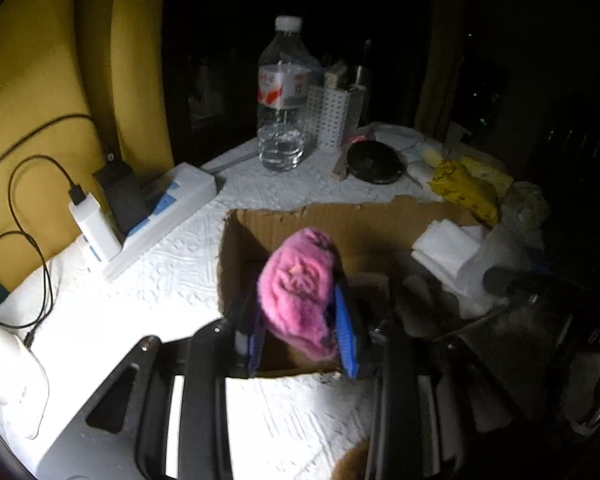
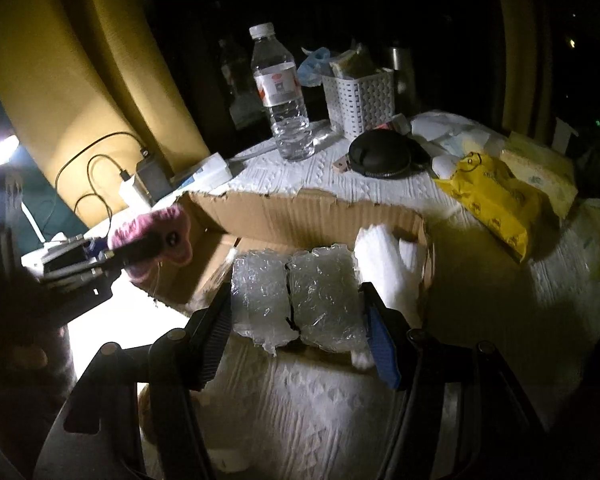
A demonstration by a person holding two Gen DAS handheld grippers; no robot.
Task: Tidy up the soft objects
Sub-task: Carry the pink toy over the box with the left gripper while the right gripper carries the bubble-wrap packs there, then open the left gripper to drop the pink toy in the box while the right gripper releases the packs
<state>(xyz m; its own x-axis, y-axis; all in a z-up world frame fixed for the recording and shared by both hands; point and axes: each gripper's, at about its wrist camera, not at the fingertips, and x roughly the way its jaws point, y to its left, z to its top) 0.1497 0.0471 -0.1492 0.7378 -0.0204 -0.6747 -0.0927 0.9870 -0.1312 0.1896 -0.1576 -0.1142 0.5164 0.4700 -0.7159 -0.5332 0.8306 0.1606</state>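
At the far left of the surface [image 1: 172, 280], under its white textured cloth, a white charger [image 1: 94, 226] with a black cable stands beside a white box [image 1: 168, 208]. Next comes the left gripper [image 1: 300, 320], its jaws closed tight on a pink fluffy piece [image 1: 300, 284]; the right wrist view shows it held above the left end of the open cardboard box [image 2: 300, 208]. Behind the cardboard box stand a water bottle [image 2: 282, 92] and a white basket [image 2: 360, 96], with a round black case [image 2: 380, 156] just in front of the basket. Over the middle of the cardboard box the right gripper [image 2: 296, 320] stands wide, its two pads pressed against the sides of a folded wad of bubble wrap [image 2: 296, 296], which it holds above the box's near edge. Right of the wrap, a white foam sheet [image 2: 384, 264] lies in the box against its right wall. Farther right on the cloth lies a yellow bag [image 2: 492, 200].
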